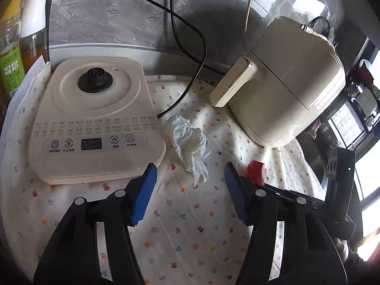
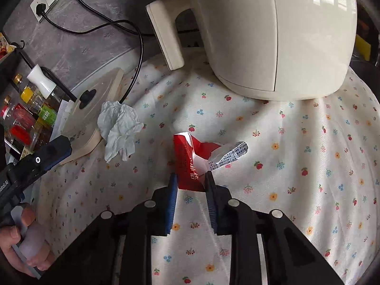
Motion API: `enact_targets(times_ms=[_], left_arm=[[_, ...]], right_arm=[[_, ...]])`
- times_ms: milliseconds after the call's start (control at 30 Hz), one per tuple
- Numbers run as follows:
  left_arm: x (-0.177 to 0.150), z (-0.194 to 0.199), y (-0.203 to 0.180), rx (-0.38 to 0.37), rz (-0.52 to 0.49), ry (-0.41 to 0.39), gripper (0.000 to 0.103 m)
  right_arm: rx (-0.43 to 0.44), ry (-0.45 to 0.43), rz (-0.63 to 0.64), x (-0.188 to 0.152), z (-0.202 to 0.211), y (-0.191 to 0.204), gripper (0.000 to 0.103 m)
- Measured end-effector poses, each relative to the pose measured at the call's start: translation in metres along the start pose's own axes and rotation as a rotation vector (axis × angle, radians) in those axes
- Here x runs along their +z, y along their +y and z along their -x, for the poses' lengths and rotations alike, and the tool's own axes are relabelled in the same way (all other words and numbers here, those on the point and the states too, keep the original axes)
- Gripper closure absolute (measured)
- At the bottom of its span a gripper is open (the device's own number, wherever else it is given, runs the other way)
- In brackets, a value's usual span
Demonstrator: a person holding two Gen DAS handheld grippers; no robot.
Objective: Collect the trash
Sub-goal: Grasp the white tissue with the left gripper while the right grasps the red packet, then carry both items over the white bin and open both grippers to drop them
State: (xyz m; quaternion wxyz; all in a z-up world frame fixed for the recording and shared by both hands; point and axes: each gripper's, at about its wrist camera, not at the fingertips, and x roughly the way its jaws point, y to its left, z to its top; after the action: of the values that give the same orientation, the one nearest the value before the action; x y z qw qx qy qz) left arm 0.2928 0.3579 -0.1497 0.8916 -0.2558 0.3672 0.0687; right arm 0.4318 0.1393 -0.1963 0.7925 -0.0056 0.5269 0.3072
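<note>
The crumpled red-and-white paper wrapper [image 2: 192, 163] was held clamped between the jaws of the right gripper [image 2: 191, 185], over the flower-printed white cloth [image 2: 296, 166] in front of the cream air fryer [image 2: 273, 35]. The left gripper [image 1: 190, 180] was held with jaws apart, just short of the crumpled white tissue [image 1: 190, 140] lying left of the fryer. The tissue pickup seemed in hand; closing on it would be needed next.

Black claw [image 2: 191, 180], ribbed blue pads [image 2: 172, 199]
</note>
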Motion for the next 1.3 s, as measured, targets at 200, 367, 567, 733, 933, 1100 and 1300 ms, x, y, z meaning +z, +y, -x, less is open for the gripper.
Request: enact_targets(times_ms=[200, 367, 567, 733, 933, 1100, 1300], left_arm=[[-0.004, -0.025, -0.008, 0.002, -0.033, 0.052, 0.057], [-0.009, -0.046, -0.015, 0.032, -0.070, 0.086, 0.059], [-0.006, -0.060, -0.023, 0.085, -0.074, 0.072, 0.061], [-0.003, -0.070, -0.030, 0.160, -0.081, 0.068, 0.091], [-0.012, -0.045, -0.045, 0.120, -0.068, 0.048, 0.098], [-0.030, -0.025, -0.074, 0.042, -0.098, 0.036, 0.098], [-0.052, -0.020, -0.126, -0.034, -0.143, 0.049, 0.098]], right_arm=[[-0.030, -0.054, 0.013, -0.009, 0.029, -0.008, 0.083], [-0.070, -0.074, -0.048, -0.025, 0.056, -0.036, 0.083], [-0.118, -0.093, -0.077, -0.051, 0.096, -0.064, 0.083], [-0.151, -0.108, -0.120, -0.077, 0.121, -0.088, 0.083], [-0.168, -0.136, -0.182, -0.106, 0.152, -0.112, 0.083], [-0.194, -0.156, -0.228, -0.130, 0.179, -0.135, 0.082], [-0.234, -0.174, -0.288, -0.165, 0.216, -0.169, 0.082]])
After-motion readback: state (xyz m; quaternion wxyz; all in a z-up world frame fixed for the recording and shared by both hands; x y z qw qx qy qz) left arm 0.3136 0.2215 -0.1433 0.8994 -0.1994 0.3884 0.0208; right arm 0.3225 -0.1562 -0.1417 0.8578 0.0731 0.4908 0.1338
